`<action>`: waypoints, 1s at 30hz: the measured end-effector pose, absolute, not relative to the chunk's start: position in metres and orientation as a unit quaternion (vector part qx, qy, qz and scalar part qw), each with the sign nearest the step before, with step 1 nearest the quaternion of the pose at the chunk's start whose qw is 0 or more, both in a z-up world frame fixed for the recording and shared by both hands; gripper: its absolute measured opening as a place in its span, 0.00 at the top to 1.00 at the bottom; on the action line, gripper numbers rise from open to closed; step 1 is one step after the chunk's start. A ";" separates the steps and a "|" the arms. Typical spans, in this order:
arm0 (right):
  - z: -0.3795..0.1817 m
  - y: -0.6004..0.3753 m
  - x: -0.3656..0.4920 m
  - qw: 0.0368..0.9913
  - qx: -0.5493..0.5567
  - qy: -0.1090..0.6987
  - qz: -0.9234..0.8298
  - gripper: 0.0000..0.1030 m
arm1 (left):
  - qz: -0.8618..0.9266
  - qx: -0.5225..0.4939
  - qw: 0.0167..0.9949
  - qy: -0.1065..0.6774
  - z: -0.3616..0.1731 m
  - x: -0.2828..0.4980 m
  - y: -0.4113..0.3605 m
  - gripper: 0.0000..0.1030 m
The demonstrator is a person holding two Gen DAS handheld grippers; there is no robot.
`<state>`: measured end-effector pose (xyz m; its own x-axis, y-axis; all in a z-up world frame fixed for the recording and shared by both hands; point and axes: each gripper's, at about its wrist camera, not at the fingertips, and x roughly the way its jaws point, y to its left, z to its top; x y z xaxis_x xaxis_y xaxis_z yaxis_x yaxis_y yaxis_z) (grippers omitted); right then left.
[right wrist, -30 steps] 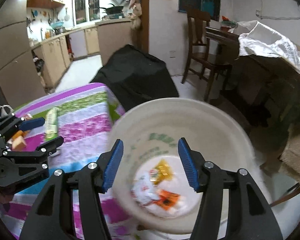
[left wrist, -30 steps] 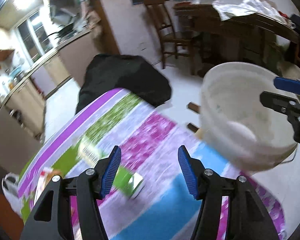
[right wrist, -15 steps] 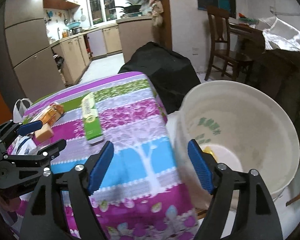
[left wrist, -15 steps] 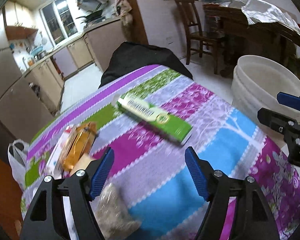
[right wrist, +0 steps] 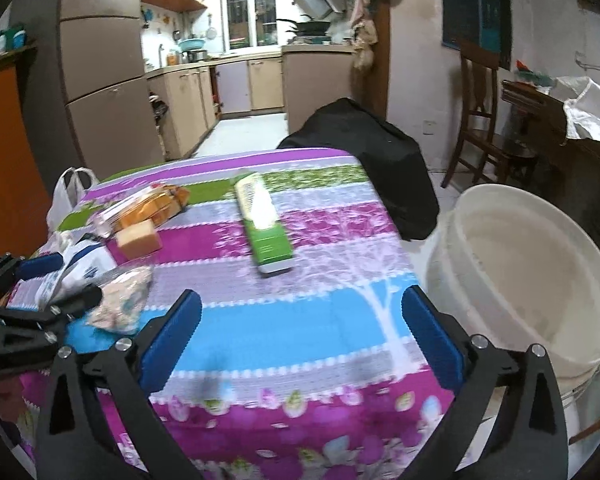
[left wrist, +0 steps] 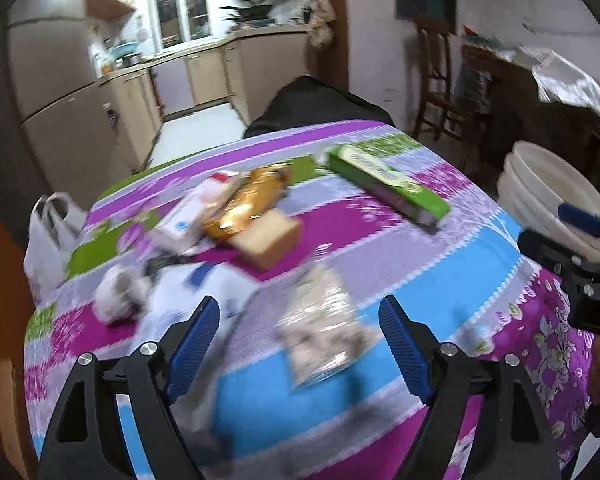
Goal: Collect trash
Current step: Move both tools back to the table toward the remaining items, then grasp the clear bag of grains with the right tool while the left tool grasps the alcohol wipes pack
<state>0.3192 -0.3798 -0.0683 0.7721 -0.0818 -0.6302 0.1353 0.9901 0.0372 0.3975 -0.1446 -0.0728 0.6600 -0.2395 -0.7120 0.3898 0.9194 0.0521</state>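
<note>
Trash lies on a table with a striped purple, green and blue cloth (left wrist: pixel 380 248): a long green box (left wrist: pixel 388 186) (right wrist: pixel 264 222), an orange snack wrapper (left wrist: pixel 248 200), a tan block (left wrist: pixel 270 240) (right wrist: pixel 138 240), a clear bag (left wrist: pixel 324 324) (right wrist: pixel 122 304), white packets (left wrist: pixel 184 216) and crumpled paper (left wrist: pixel 118 292). My left gripper (left wrist: pixel 300 340) is open and empty, just above the clear bag. My right gripper (right wrist: pixel 300 340) is open and empty over the table's near right edge. A white bucket (right wrist: pixel 524 280) (left wrist: pixel 548 196) stands on the floor right of the table.
A black bag (right wrist: pixel 364 140) sits past the table's far edge. A white plastic bag (left wrist: pixel 48 236) hangs at the table's left. A wooden chair (right wrist: pixel 484 120) and a dark cluttered table (right wrist: pixel 548 120) stand to the right. Kitchen cabinets (right wrist: pixel 196 96) are behind.
Both grippers have swung left, away from the bucket and over the table. The left gripper now faces the pile of trash, with the clear bag between its fingers.
</note>
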 end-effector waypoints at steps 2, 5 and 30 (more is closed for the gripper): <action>-0.071 -0.370 0.320 0.940 0.039 0.336 -0.047 0.06 | -0.166 0.085 0.909 0.372 -0.071 0.394 -0.126 0.19; -0.077 -0.353 0.320 0.938 0.041 0.343 -0.028 0.06 | -0.149 0.061 0.916 0.366 -0.067 0.387 -0.088 0.15; -0.118 -0.243 0.387 0.896 0.017 0.435 0.091 0.29 | -0.119 0.023 0.928 0.353 -0.088 0.366 0.020 0.11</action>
<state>0.3872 -0.2432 -0.1181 0.6055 0.1781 -0.7757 -0.1491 0.9828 0.1093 0.3662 0.0205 -0.0880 0.7230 -0.2040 -0.6600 0.2364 0.9708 -0.0410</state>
